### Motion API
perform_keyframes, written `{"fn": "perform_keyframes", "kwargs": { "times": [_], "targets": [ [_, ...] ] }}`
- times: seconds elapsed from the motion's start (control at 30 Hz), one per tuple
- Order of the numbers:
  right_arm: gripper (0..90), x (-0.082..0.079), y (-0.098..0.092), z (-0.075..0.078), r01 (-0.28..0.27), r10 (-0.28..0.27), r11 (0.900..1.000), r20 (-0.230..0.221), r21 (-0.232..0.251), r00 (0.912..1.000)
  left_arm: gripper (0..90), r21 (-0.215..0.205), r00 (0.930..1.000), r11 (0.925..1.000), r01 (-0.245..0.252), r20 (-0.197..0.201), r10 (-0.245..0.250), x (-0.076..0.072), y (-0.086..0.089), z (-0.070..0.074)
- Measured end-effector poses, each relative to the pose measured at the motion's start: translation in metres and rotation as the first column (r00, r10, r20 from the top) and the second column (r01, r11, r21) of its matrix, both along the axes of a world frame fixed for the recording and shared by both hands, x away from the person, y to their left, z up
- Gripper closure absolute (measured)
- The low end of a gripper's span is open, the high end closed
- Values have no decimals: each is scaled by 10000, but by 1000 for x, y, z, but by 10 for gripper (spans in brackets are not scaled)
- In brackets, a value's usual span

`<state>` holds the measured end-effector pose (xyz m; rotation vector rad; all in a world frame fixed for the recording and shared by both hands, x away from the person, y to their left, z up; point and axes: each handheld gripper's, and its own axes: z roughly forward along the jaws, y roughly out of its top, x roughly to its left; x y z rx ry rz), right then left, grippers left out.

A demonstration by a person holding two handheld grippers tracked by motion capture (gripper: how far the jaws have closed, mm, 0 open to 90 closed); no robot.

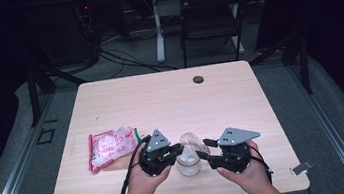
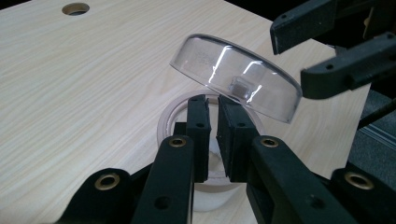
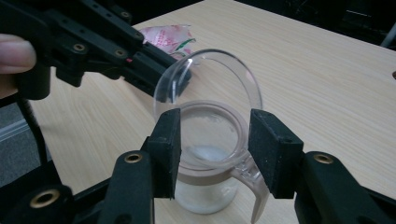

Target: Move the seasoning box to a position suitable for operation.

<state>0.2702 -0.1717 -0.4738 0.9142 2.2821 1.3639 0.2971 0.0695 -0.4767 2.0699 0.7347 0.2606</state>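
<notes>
A clear jar (image 1: 189,164) with a pinkish rim (image 3: 236,123) and a side handle (image 3: 254,186) stands near the table's front edge, with a little white stuff at its bottom. Its clear hinged lid (image 2: 233,74) is tipped up. My left gripper (image 2: 212,105) reaches in from the jar's left. Its jaws stand a narrow slit apart, with their tips at the lid's lower edge and nothing visibly pinched. My right gripper (image 3: 215,119) comes from the right. Its jaws are spread wide on either side of the jar's rim, and the pads are not pressing on it.
A pink and white packet (image 1: 111,146) lies on the table left of the left hand. A cable hole (image 1: 198,79) sits near the far edge. The far half of the wooden table (image 1: 160,98) is bare. A black chair (image 1: 211,11) stands beyond it.
</notes>
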Motion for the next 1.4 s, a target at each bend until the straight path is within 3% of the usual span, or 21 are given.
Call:
{"fn": "perform_keyframes", "kwargs": {
  "times": [0.3, 0.6, 1.13, 1.4],
  "targets": [
    [480, -5, 12, -1, -314, 334, 9983, 411, -498, 9986, 808, 22, 9999, 9999, 100, 141, -100, 0, -6, 7],
    [456, -6, 19, -4, -40, 91, 9971, 664, -761, 9977, 783, 73, 9997, 9999, 118, 222, -119, 1, -9, 10],
    [471, -4, 16, -4, 201, -157, 9979, 701, -621, 9974, 707, 54, 9992, 9999, -132, 376, 130, 5, -7, 8],
    [476, -4, 14, -4, 202, -166, 9983, 639, -556, 9978, 670, 204, 9987, 9986, -491, 169, 488, 13, -3, -2]
  ]
}}
